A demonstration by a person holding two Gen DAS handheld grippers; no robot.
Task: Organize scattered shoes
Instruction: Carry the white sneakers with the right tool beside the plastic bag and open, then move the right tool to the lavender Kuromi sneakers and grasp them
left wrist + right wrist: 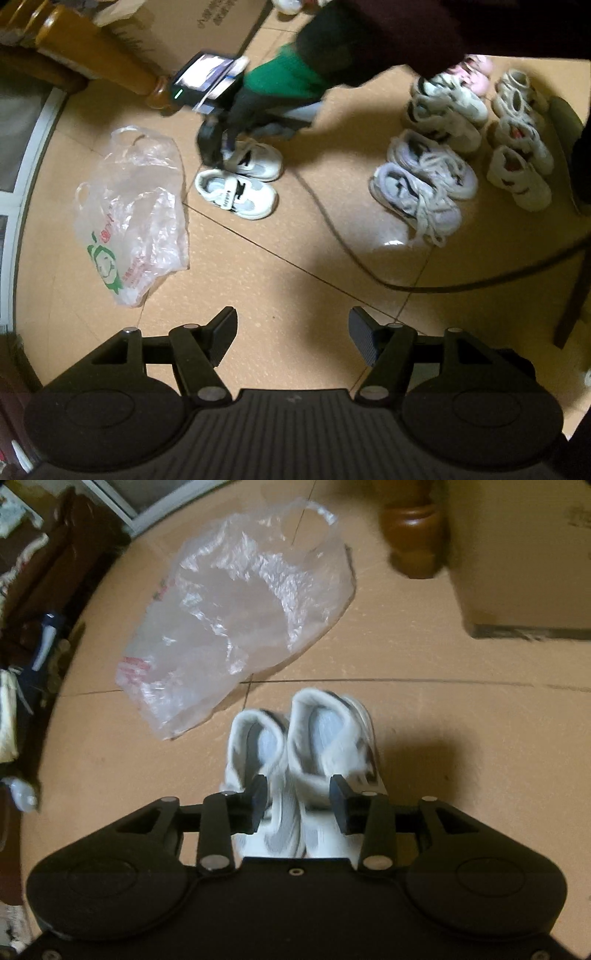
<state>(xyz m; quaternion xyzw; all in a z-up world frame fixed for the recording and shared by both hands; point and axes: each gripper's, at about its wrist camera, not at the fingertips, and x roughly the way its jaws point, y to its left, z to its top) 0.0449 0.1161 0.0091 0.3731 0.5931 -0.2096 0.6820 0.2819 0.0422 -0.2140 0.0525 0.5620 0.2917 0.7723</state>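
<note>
Only your left view is showing the paired sneakers [461,144] lined up. Your left gripper [293,334] is hanging wide apart. Your right gripper [297,799], part-open, is straddling two soft white sneakers [299,760] beside a crinkly plastic bag [236,613].

You are working in a lived-in home, on its floor. The tan tiled floor [288,280] carries several pairs of small sneakers [424,184] set in rows. A turned wooden furniture leg [159,92] stands beside a cardboard box [524,554]. A crumpled clear plastic shopping bag [236,609] with printed markings lies on the tiles. A white-framed glass door or window [14,177] borders the floor at one edge.
</note>
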